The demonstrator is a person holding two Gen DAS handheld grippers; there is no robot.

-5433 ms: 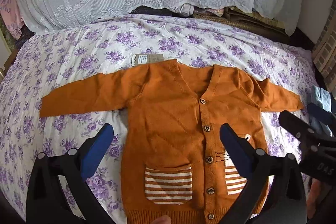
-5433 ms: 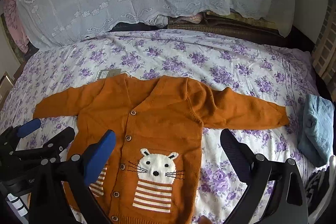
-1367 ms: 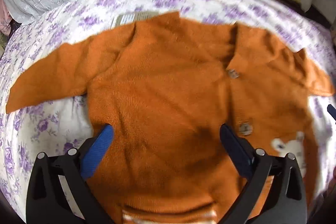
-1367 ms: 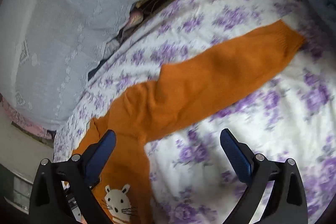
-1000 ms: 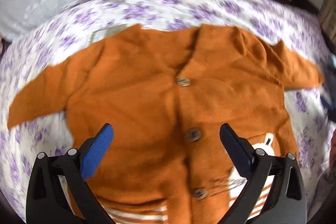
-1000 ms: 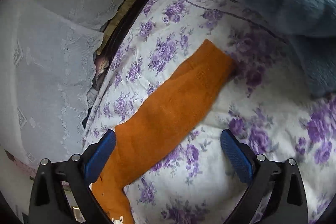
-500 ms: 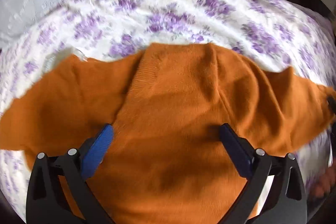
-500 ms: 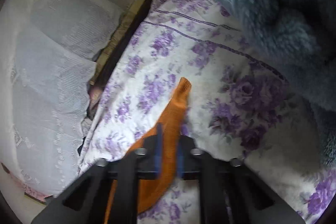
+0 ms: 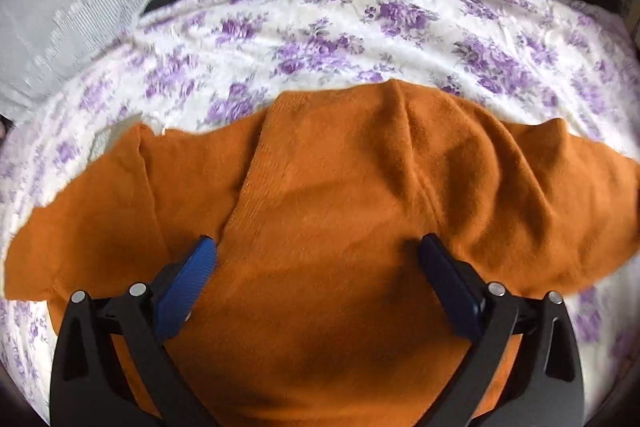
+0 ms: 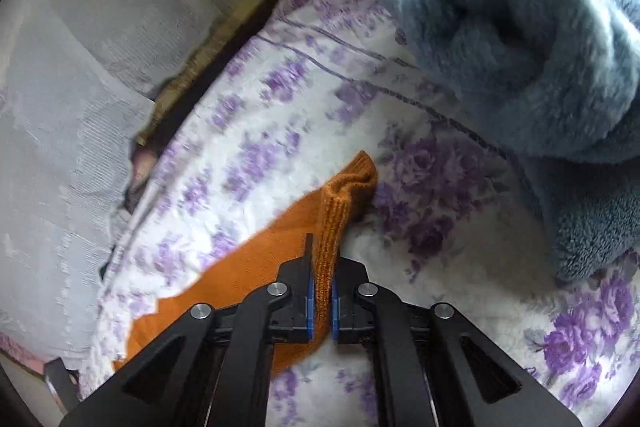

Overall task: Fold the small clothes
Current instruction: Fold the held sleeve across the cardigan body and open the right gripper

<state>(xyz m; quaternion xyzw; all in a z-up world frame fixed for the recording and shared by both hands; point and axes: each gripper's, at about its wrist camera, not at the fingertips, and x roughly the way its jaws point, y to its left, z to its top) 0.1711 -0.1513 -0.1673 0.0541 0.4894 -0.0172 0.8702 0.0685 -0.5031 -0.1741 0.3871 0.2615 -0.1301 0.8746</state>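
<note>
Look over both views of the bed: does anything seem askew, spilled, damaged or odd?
Nothing spilled or damaged. The cardigan lies rumpled across the shoulders, and its cuff is pinched upright in the right gripper, normal for folding. The left gripper hovers open above it.

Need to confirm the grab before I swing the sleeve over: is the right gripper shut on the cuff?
Shut on it: the right gripper pads pinch the orange sleeve cuff, which bunches up between them.

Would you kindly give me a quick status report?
Right gripper shut on sleeve cuff. Left gripper open over orange cardigan. Blue fleece nearby.
</note>
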